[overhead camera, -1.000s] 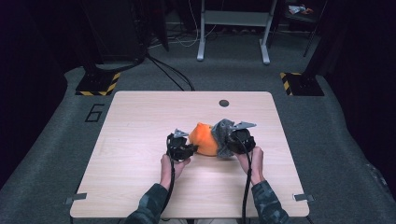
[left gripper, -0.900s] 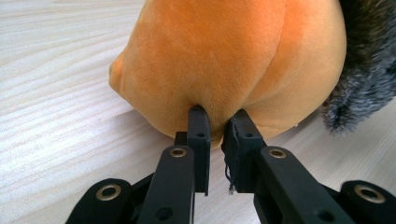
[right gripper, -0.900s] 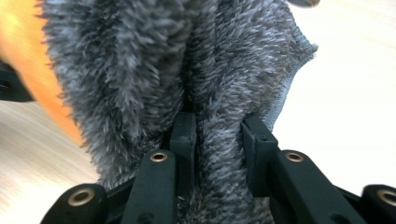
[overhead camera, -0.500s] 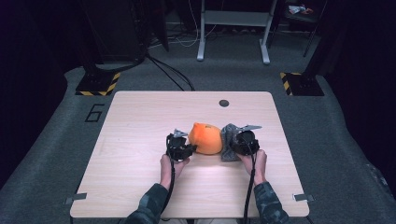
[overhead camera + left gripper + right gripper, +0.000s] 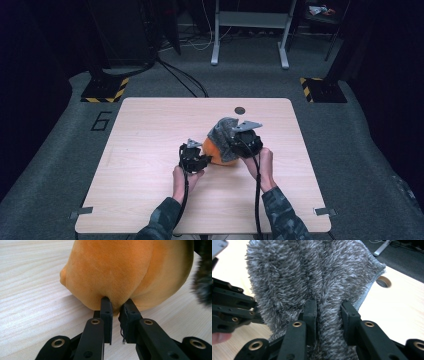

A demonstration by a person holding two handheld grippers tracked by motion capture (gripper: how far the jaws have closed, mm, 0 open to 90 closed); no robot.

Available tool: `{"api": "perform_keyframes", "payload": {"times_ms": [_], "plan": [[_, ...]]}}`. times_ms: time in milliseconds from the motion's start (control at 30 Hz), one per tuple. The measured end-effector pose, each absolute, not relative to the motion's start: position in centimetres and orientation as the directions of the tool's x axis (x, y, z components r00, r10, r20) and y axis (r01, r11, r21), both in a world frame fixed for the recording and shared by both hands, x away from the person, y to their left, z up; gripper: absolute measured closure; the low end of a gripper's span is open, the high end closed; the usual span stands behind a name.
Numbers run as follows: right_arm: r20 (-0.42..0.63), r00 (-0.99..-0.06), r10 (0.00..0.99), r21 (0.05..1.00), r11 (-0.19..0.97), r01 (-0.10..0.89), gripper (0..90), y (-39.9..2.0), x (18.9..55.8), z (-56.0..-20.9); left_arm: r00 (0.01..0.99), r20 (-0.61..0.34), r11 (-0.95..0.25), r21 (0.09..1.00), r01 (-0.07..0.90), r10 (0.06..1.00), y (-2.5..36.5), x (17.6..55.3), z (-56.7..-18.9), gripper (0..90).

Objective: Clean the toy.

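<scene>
1. Left tool [image 5: 199, 159]: your left hand [image 5: 183, 180] holds it low at table [image 5: 150, 130] level, forearm coming in from the near edge, jaws pointing right toward the plush [image 5: 220, 152]. In the left gripper view the jaws sit narrow, pinching a small fold of the plush [image 5: 125, 272] at its underside; pads [image 5: 107, 307] press into the orange fabric.

2. Right tool [image 5: 235, 142]: your right hand [image 5: 264, 165] carries it raised above the table, grey plate on top, cable running back along the forearm. In the right gripper view the jaws are clamped on a ridge of the grey cloth [image 5: 312, 277], pile bunched between the pads [image 5: 310, 310].

3. Plush: orange, rounded, resting on the table approx. mid-width, between the two tools. Small nub on one side seen in the left gripper view; can't tell what the toy depicts.

4. Cloth [image 5: 223, 131]: grey, shaggy, stitched hem. Drapes over the top and far side of the plush, lifted at your right tool's end. Lower part cut off by the frame in the right gripper view.

5. Hidden/unclear: plush far side covered by cloth; right tool tips buried in pile in the high view.

6. Writing: "6" [image 5: 101, 120] on the floor left of the table. No brand legible.

7. Misc.: round hole [image 5: 239, 110] near the table's far edge.
</scene>
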State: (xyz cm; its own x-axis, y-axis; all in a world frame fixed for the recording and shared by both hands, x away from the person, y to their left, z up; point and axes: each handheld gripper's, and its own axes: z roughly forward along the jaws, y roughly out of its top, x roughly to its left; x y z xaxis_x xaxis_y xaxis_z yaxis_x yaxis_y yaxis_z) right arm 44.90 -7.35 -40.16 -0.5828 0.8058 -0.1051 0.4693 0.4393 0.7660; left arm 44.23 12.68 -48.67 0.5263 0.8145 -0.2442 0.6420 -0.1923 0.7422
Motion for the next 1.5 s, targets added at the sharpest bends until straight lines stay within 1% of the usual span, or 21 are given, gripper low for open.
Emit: {"api": "perform_keyframes", "payload": {"times_ms": [33, 100, 133, 167, 267, 300, 467, 833, 1000, 1167, 1500], "plan": [[-0.115, -0.599, 0.793, 0.758, 0.459, 0.462, 69.9, -6.9, 45.1, -40.2, 0.528, -0.246, -0.194, 0.741, 0.643, 0.813, 12.7, 44.2, -48.7, 81.0], [-0.116, -0.602, 0.79, 0.751, 0.466, 0.468, 69.9, -6.4, 45.2, -40.4, 0.527, -0.246, -0.194, 0.74, 0.644, 0.813, 12.7, 44.2, -48.7, 81.0], [-0.149, -0.602, 0.784, 0.736, 0.495, 0.462, 70.0, -5.9, 45.4, -40.7, 0.524, -0.25, -0.189, 0.74, 0.646, 0.814, 12.7, 44.2, -48.7, 81.0], [-0.134, -0.594, 0.793, 0.733, 0.483, 0.479, 70.1, -5.9, 45.3, -40.7, 0.53, -0.248, -0.194, 0.741, 0.643, 0.811, 12.8, 44.2, -48.7, 81.0], [-0.13, -0.596, 0.792, 0.742, 0.476, 0.471, 70.1, -6.4, 45.5, -40.8, 0.534, -0.243, -0.199, 0.743, 0.639, 0.81, 12.7, 44.2, -48.7, 80.9], [-0.114, -0.587, 0.802, 0.739, 0.463, 0.489, 70.1, -6.5, 45.4, -40.9, 0.535, -0.247, -0.195, 0.745, 0.638, 0.808, 12.6, 44.2, -48.7, 80.9], [-0.088, -0.57, 0.817, 0.742, 0.435, 0.51, 69.9, -7.8, 45.5, -41.4, 0.532, -0.252, -0.19, 0.744, 0.64, 0.808, 12.6, 44.2, -48.7, 80.7], [-0.056, -0.522, 0.851, 0.732, 0.391, 0.559, 70.0, -10.3, 45.4, -42.8, 0.531, -0.255, -0.187, 0.743, 0.643, 0.808, 12.7, 44.2, -48.7, 80.7], [-0.027, -0.495, 0.868, 0.723, 0.359, 0.591, 70.3, -11.5, 45.5, -44.0, 0.532, -0.254, -0.188, 0.744, 0.641, 0.808, 12.7, 44.2, -48.8, 80.6], [-0.023, -0.473, 0.881, 0.704, 0.35, 0.618, 70.5, -12.5, 45.8, -45.5, 0.533, -0.253, -0.191, 0.742, 0.642, 0.807, 12.7, 44.2, -48.8, 80.5], [0.012, -0.44, 0.898, 0.632, 0.334, 0.7, 70.5, -13.3, 46.9, -48.6, 0.535, -0.25, -0.192, 0.747, 0.637, 0.807, 12.7, 44.3, -48.8, 80.4]]}}
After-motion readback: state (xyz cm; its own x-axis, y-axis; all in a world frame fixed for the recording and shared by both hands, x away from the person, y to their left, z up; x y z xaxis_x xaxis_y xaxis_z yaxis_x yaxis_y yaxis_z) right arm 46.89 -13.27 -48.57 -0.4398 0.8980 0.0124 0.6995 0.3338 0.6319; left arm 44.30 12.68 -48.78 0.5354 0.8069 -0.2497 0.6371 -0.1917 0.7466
